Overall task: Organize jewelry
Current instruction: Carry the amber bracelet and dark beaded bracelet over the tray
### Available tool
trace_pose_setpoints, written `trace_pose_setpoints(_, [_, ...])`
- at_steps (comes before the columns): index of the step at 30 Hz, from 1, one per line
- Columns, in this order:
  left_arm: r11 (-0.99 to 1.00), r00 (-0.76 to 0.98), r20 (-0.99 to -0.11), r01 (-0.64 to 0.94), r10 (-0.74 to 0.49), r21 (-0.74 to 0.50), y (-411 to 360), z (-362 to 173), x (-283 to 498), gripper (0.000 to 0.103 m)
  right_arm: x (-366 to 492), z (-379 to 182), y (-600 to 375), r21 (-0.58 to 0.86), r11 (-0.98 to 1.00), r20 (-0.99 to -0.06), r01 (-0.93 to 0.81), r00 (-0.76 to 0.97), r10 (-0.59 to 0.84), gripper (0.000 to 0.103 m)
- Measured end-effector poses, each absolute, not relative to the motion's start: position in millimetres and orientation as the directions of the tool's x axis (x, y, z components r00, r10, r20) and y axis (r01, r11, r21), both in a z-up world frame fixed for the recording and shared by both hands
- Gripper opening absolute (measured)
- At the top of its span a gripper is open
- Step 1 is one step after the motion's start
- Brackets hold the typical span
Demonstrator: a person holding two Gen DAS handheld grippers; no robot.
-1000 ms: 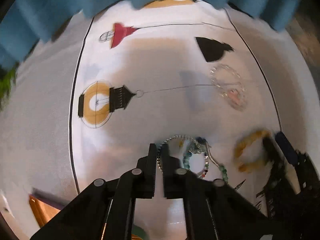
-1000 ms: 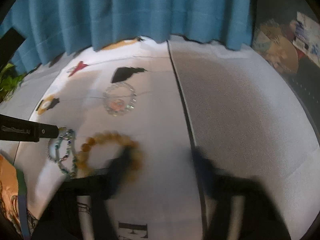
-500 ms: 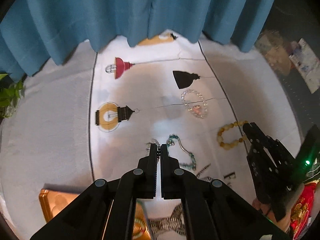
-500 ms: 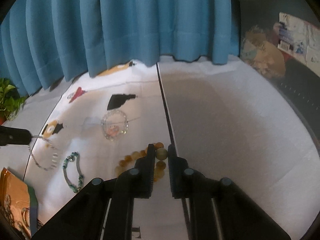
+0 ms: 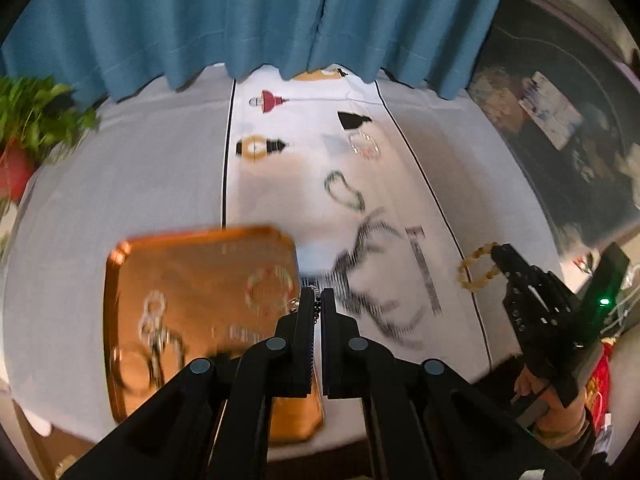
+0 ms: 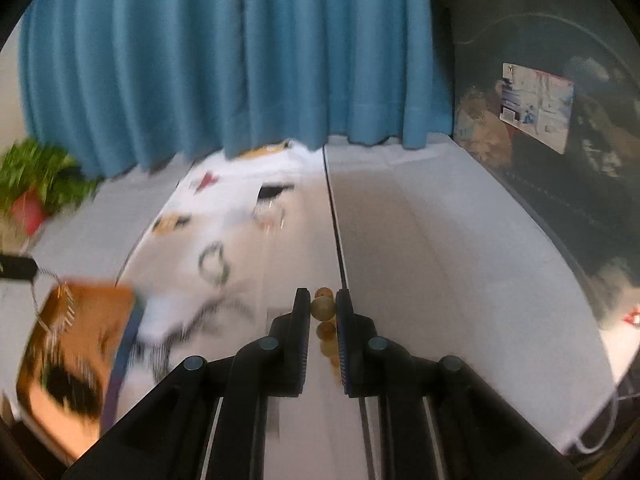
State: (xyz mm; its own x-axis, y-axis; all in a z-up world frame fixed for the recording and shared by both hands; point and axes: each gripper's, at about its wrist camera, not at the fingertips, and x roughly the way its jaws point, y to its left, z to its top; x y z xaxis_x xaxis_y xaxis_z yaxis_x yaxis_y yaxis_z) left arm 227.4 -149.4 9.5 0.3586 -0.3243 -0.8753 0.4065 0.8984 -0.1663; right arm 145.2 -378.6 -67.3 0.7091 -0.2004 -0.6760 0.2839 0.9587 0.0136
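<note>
Bracelets are being gathered from the patterned cloth [image 5: 304, 208] into the orange tray [image 5: 192, 264], which sits at the near left of the surface, seemingly so loose pieces end up in one place. The left gripper [image 5: 317, 300] has its jaws clenched on a thin silver chain [image 5: 318, 307], pinched right at the tips; in the right wrist view that chain [image 6: 48, 280] hangs from the left tips in a loop over the tray's far edge, a sensible hold for lowering it without tangling. The right gripper [image 6: 323, 308] has its jaws pressed on one bead of the amber bead bracelet [image 6: 324, 308], the other beads dangling between the fingers, and from the left wrist view the bracelet [image 5: 478, 266] is lifted clear of the cloth at the right. A green bead bracelet [image 5: 344, 192] and a clear bead bracelet [image 5: 363, 146] lie on the cloth beyond, well apart from the tray, so they appear to be what remains. Several rings and bracelets already rest inside the tray, though blur hides their detail.
</note>
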Motion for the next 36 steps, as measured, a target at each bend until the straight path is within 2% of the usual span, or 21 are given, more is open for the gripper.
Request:
trace_pose_setpoints(3, [0.899,0.370,-0.865,0.399,-0.339,-0.181,-129,17,193,0.000,113,-66,-361,-0.018,0.970,-0.706,0.244,0.683,-0.185,0.013])
trace_pose_setpoints(10, [0.892,0.388,-0.831,0.377,-0.398,-0.251,-91,27,123,0.000,41,-45,-306,-0.061,0.989,-0.713,0.133,0.687,-0.136,0.013])
trace_pose_setpoints(17, [0.887,0.392,-0.812,0.346,-0.434,-0.307,-58,23,79,0.000,-7,-30,-261,-0.048,0.999,-0.722,0.021,0.690,-0.049,0.013])
trace_pose_setpoints(26, [0.917,0.457,-0.798,0.264,-0.392,-0.300,-11,24,64,0.000,-23,-25,-229,-0.091,0.995,-0.726,-0.046,0.687,-0.035,0.013])
trace_pose_setpoints(36, [0.944,0.507,-0.796,0.177,-0.331,-0.280,34,28,86,0.000,9,-12,-209,-0.067,0.992,-0.717,-0.108,0.696,0.027,0.013])
